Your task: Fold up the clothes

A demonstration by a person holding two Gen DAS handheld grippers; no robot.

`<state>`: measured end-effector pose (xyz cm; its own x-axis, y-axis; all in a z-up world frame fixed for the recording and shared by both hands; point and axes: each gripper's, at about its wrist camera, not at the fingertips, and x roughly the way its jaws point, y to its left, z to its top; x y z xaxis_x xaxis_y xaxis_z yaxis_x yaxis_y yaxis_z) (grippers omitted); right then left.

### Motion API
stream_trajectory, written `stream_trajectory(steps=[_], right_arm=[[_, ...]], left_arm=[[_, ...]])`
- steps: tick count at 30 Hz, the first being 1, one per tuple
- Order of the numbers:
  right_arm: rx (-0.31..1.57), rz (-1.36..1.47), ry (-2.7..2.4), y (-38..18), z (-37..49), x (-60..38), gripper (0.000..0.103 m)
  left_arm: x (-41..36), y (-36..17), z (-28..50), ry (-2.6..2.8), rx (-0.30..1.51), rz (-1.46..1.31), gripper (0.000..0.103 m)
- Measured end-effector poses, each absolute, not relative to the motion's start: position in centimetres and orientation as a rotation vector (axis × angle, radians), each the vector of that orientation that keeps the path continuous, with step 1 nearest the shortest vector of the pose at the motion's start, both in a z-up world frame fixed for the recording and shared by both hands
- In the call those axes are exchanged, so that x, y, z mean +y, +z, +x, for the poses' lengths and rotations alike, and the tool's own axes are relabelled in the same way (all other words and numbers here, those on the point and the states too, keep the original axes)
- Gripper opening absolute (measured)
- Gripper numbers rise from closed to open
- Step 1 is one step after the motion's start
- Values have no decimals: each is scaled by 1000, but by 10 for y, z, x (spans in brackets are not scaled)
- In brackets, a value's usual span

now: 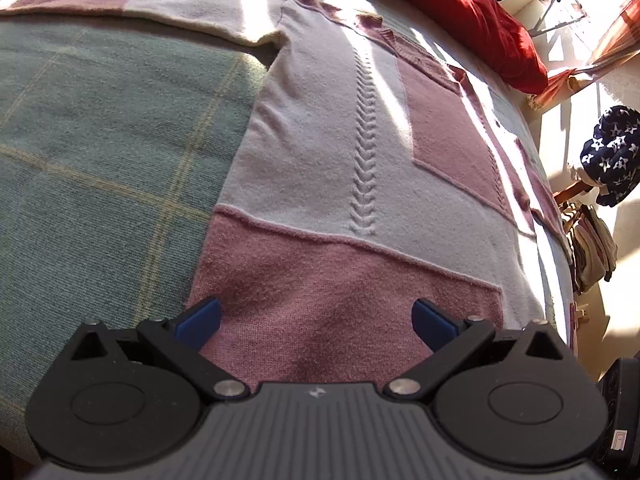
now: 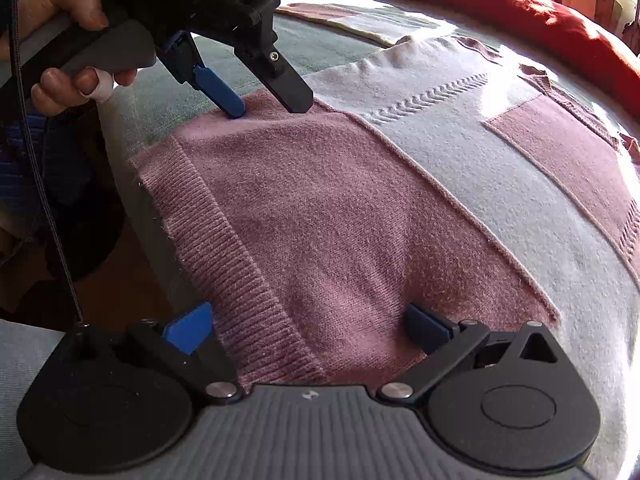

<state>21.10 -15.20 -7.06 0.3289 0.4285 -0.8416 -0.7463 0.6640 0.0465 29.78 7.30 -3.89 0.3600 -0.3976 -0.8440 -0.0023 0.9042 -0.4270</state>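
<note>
A pink and pale blue knit sweater (image 1: 360, 152) lies flat on a green checked bed cover (image 1: 100, 140), one sleeve stretched out to the far left. My left gripper (image 1: 316, 320) is open, its blue pads spread over the pink hem panel. In the right wrist view the same sweater (image 2: 400, 200) shows its ribbed pink hem (image 2: 224, 248) near the bed edge. My right gripper (image 2: 308, 332) is open across that hem. The left gripper (image 2: 268, 106) appears there too, held by a hand (image 2: 64, 80), fingertips down on the sweater's left hem corner.
A red pillow (image 1: 460, 12) lies at the head of the bed. To the right, beyond the bed edge, hang a dark star-print cloth (image 1: 612, 152) and some bags (image 1: 592, 248). The bed's near edge drops to a dark floor (image 2: 100, 280).
</note>
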Motion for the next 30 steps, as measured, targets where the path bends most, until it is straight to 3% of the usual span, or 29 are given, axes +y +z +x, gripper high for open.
stream_trajectory(steps=[10, 17, 23, 30], right_arm=[[956, -388, 804, -70, 212, -152, 103], [950, -382, 799, -71, 212, -151, 103], [948, -393, 810, -70, 212, -151, 103], [954, -405, 822, -66, 214, -151, 103]], left_arm=[[46, -58, 324, -430, 1233, -456, 101], [44, -35, 330, -427, 1177, -388, 101], [17, -61, 300, -510, 1336, -360, 102], [21, -38, 281, -474, 1324, -298, 102]])
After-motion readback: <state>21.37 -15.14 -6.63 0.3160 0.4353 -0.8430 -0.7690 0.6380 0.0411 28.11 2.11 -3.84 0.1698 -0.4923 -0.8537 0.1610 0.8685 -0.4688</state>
